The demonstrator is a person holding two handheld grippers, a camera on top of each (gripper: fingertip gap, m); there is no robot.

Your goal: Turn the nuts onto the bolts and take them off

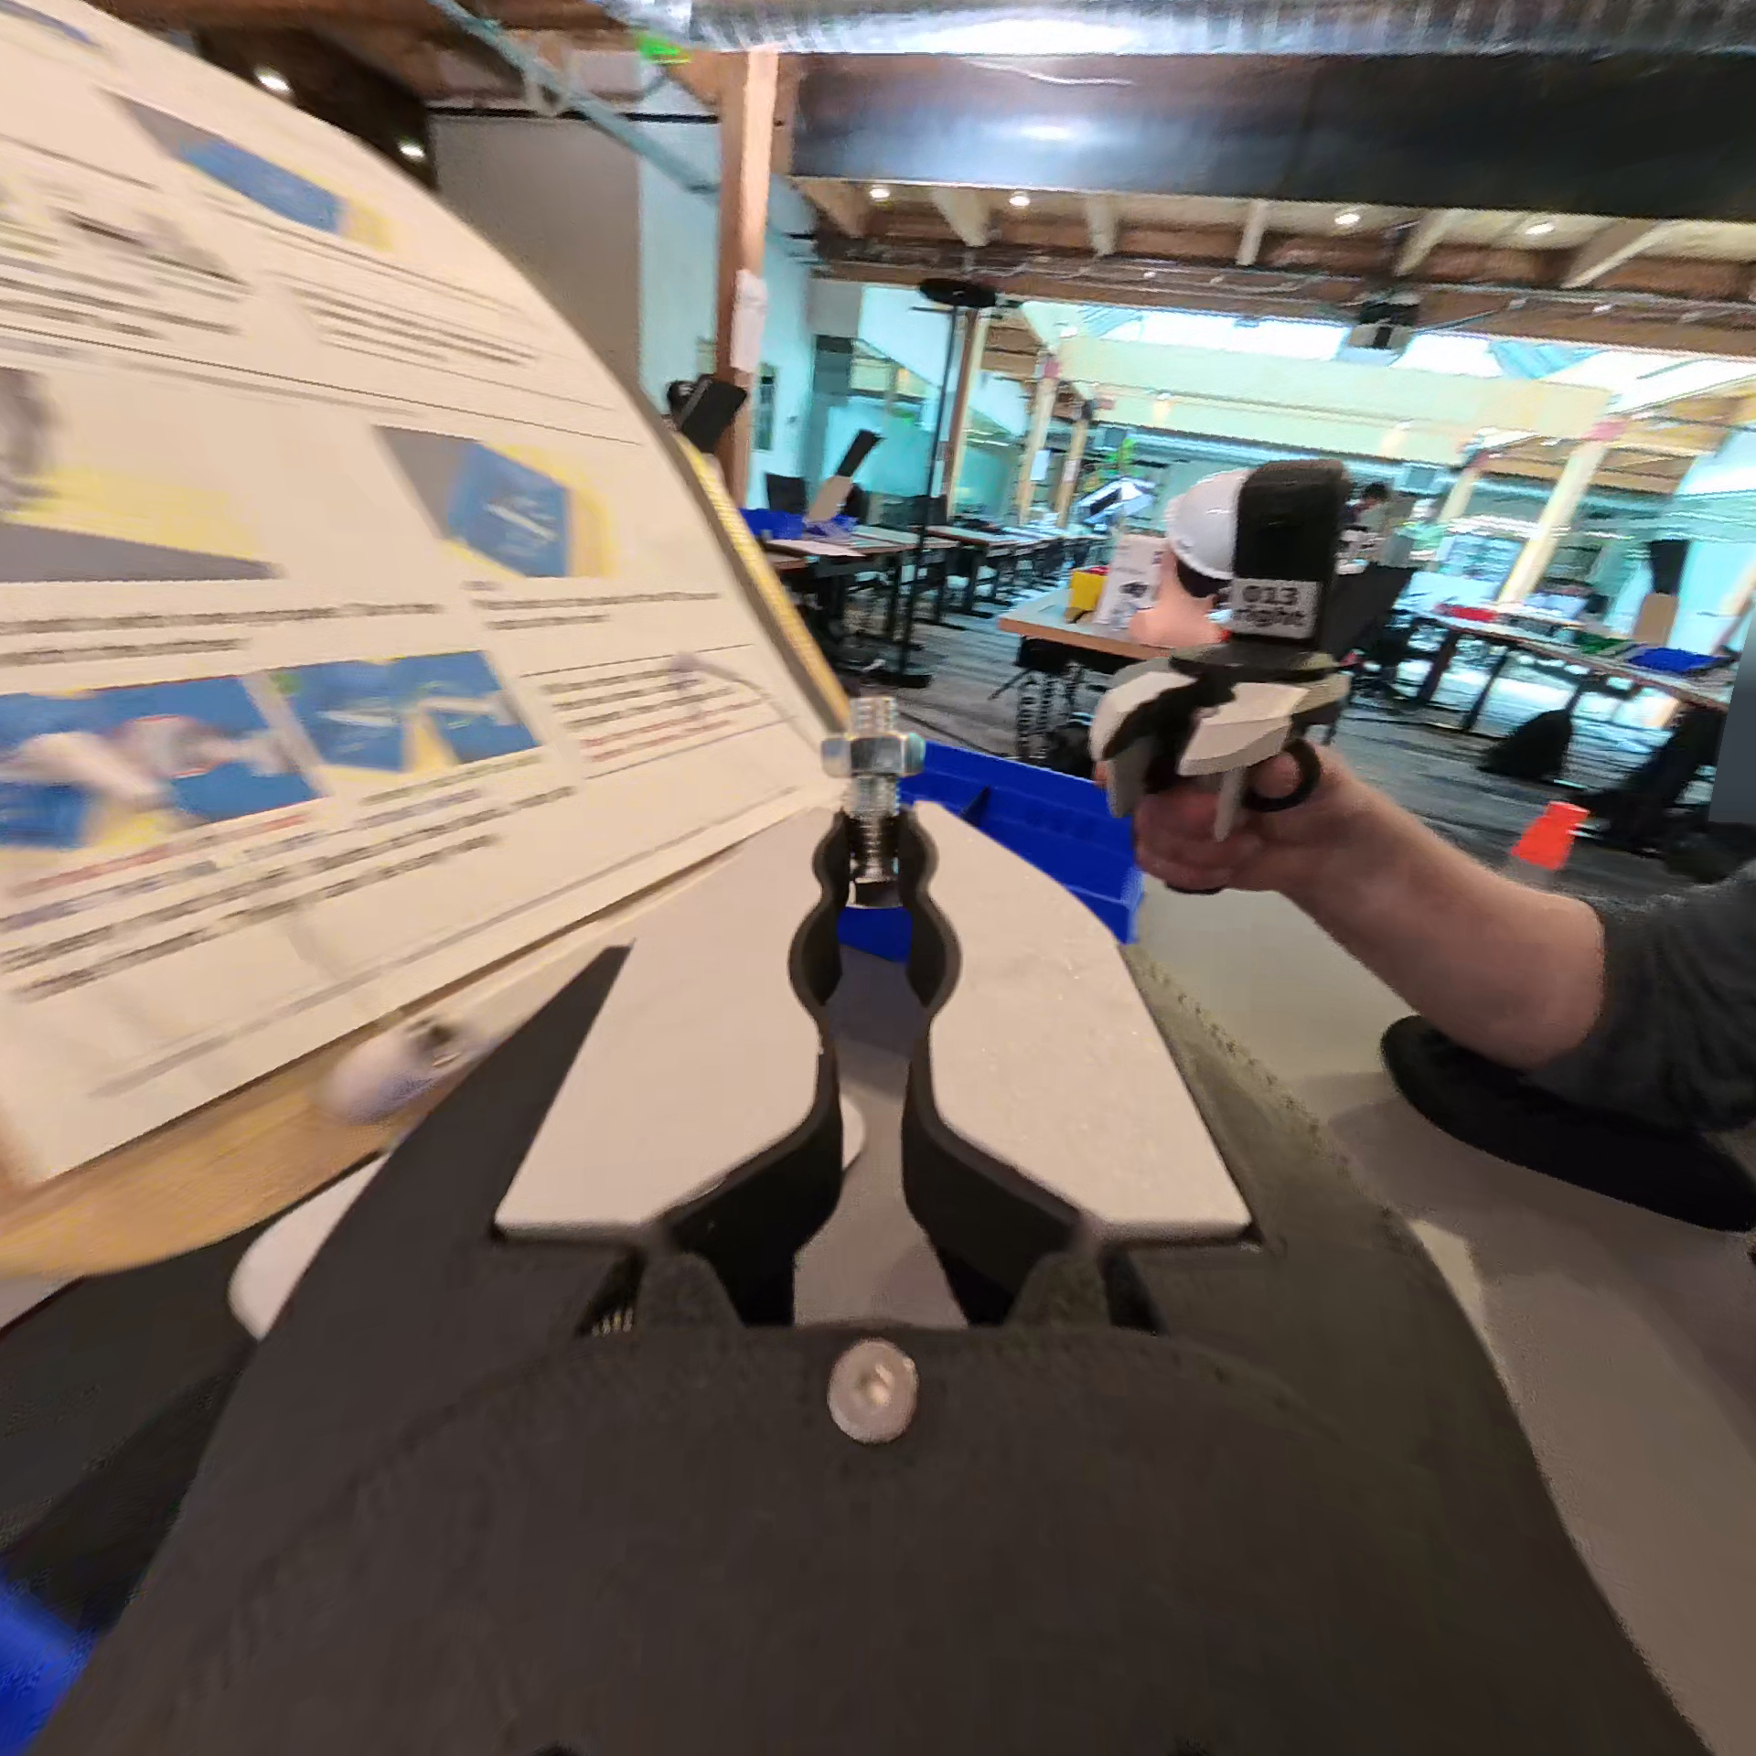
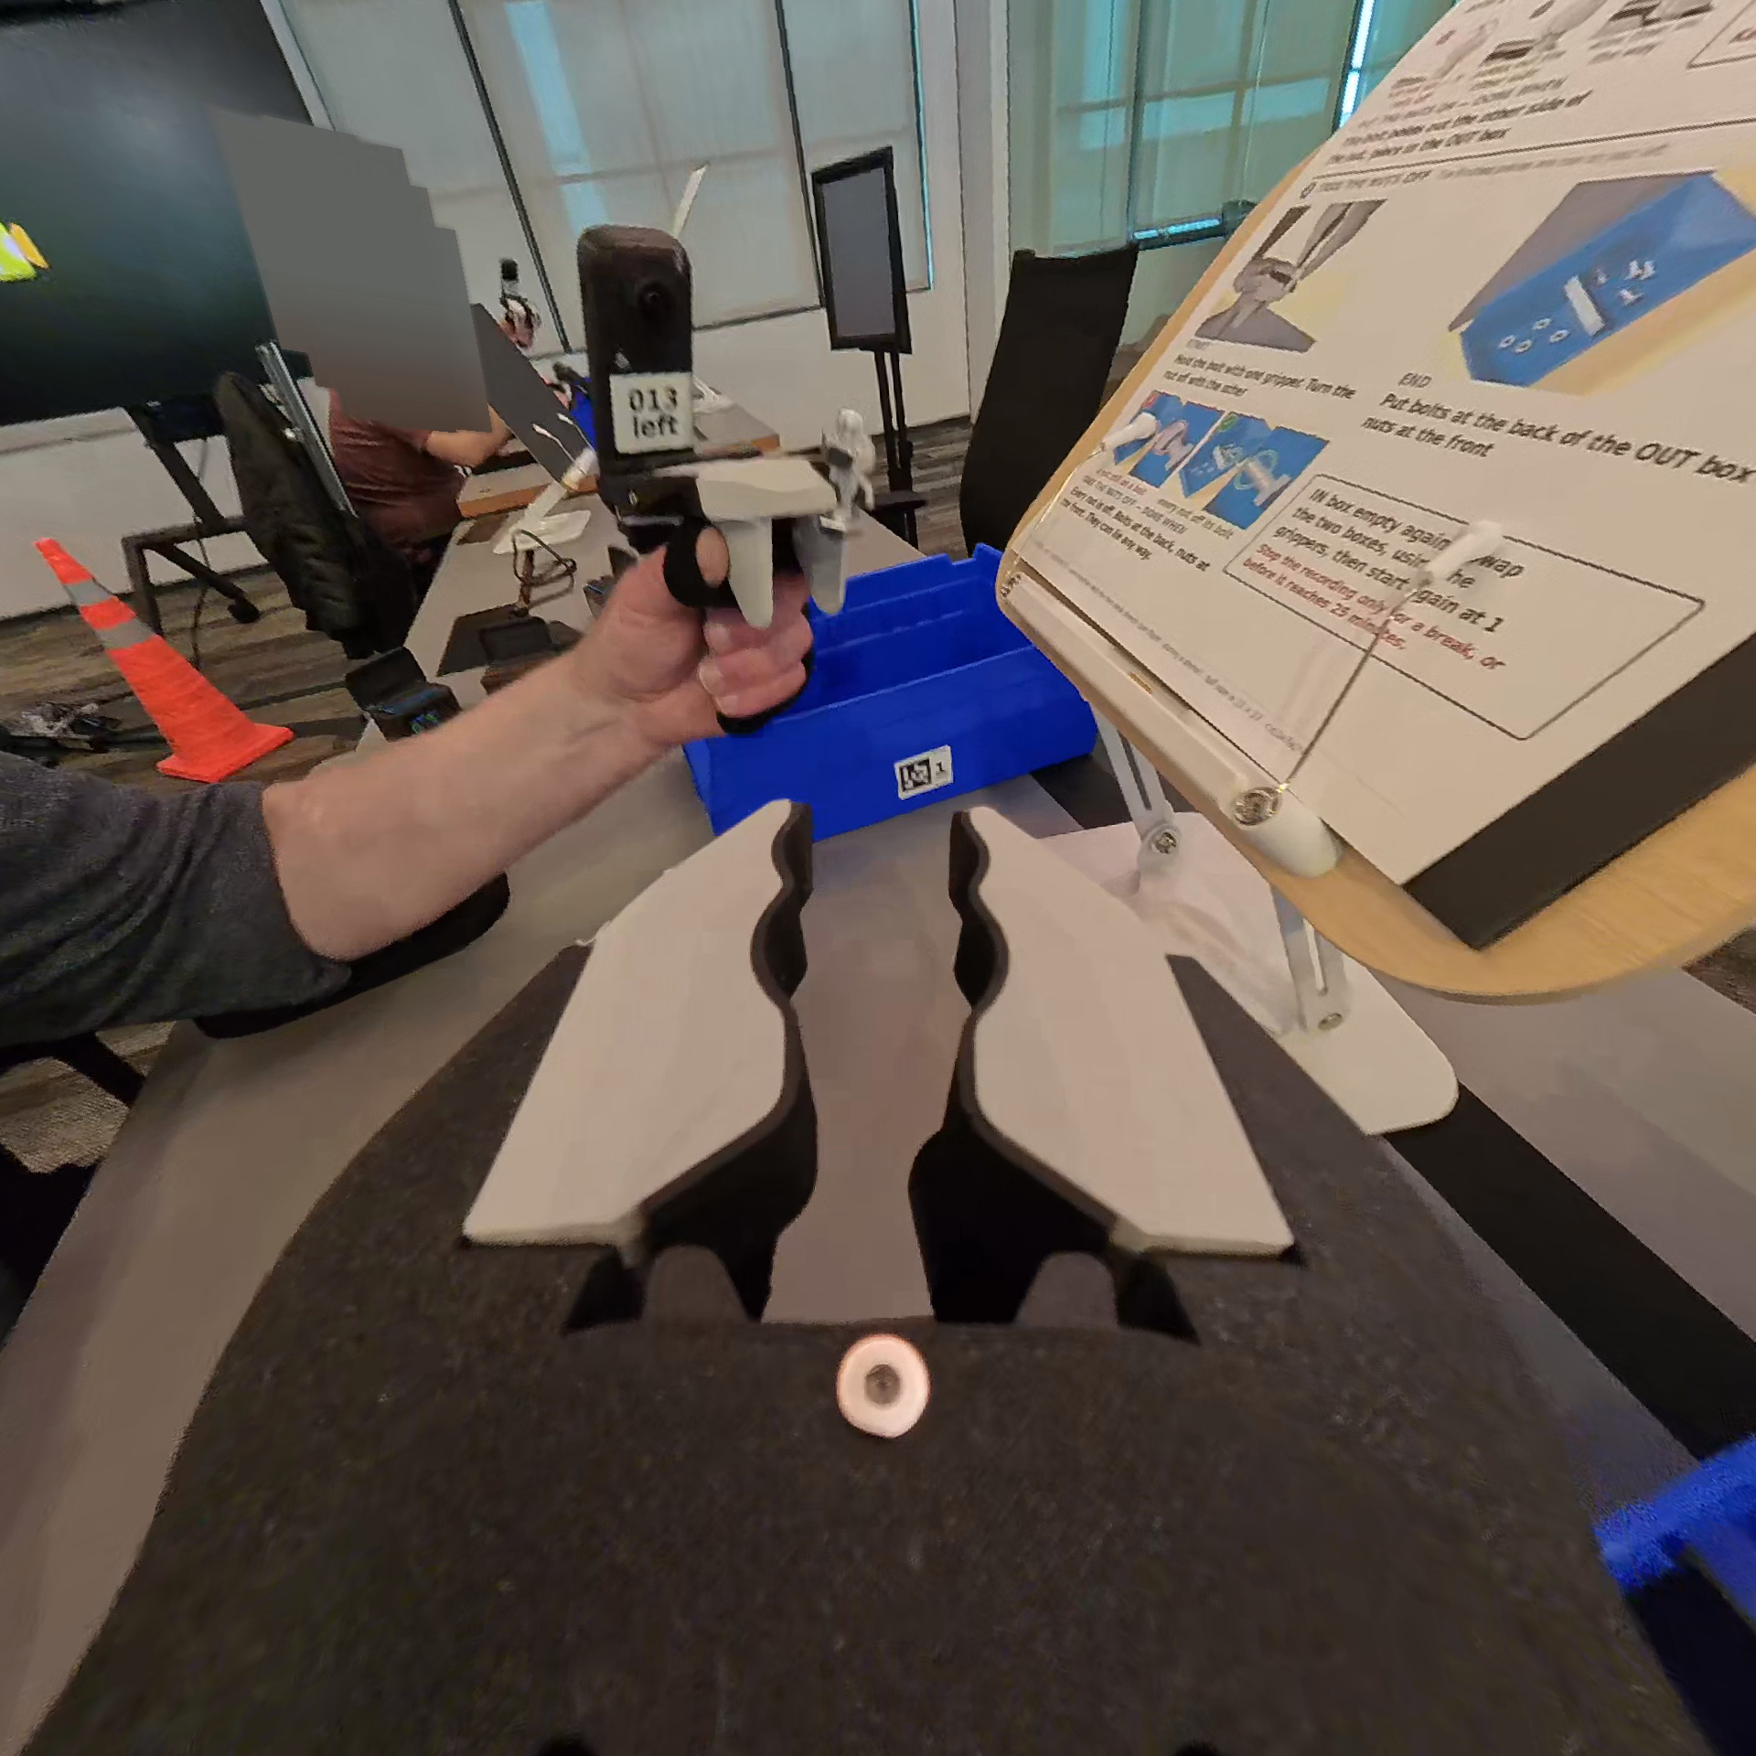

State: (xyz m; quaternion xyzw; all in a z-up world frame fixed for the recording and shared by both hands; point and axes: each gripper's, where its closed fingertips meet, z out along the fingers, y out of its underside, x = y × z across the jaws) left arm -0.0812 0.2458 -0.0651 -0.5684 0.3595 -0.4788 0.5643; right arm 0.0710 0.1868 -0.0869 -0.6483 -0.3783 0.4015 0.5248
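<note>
Left gripper (image 1: 872, 860): jaws pinching bolt (image 1: 872, 825), nut (image 1: 872, 753) threaded partway. Right gripper (image 2: 879, 855): jaws spread, empty. Remaining, apparently: further turning or removal.

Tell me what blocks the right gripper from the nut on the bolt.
Nothing visible does. The left gripper holds the bolt upright with the nut exposed above its fingertips. The right gripper is open and empty, off to the side.
</note>
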